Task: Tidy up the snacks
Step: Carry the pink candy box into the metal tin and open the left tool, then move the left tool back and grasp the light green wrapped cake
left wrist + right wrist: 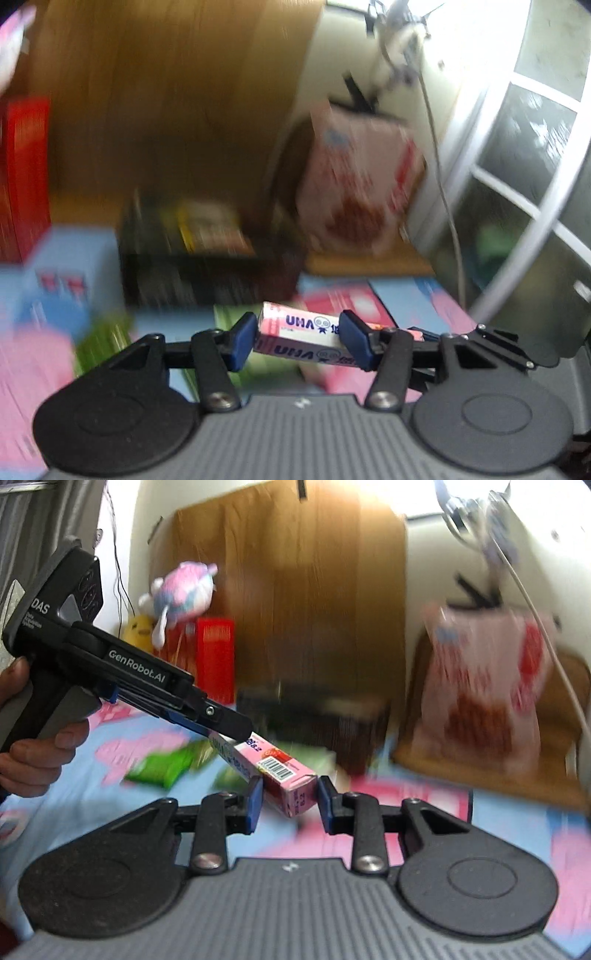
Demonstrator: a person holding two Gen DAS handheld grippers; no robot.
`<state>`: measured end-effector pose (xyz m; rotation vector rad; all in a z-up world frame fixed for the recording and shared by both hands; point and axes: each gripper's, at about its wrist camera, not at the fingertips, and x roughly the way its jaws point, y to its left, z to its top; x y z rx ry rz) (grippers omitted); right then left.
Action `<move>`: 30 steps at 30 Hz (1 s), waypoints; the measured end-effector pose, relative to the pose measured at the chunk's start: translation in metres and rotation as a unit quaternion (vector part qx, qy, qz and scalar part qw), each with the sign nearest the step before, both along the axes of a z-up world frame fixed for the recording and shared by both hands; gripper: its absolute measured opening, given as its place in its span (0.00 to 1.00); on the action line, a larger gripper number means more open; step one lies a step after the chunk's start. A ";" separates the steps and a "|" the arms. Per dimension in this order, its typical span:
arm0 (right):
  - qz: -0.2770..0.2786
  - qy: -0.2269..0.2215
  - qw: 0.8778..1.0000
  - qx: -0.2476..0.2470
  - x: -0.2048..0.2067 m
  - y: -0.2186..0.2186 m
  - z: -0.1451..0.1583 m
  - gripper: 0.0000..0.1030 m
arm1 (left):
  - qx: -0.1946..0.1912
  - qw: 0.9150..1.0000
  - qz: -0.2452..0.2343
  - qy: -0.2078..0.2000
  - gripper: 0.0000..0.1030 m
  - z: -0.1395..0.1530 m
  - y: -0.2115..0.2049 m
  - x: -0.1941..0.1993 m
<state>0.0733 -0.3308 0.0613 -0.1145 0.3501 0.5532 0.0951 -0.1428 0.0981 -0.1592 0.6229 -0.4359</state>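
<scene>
A long pink UHA candy box [301, 334] is held in the air between both grippers. My left gripper [300, 341] is shut on one end of it. In the right wrist view the same candy box [275, 771] points toward me, and my right gripper [290, 801] has its blue pads on either side of the near end; the right pad seems to touch, the left is very close. The left gripper's body [122, 679] reaches in from the left, held by a hand. The scene is motion-blurred.
A dark open box [325, 723] holding snacks stands behind on a blue and pink cartoon mat [517, 834]. Green snack packets [166, 768] lie on the mat. A large pink snack bag [480, 698], a red box [216, 661] and plush toys [184, 590] stand against a wooden board [295, 590].
</scene>
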 end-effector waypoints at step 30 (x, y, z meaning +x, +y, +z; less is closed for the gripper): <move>0.000 0.204 0.971 0.122 0.096 0.000 -0.047 0.20 | -0.048 0.989 0.012 0.141 0.37 -0.074 0.015 0.066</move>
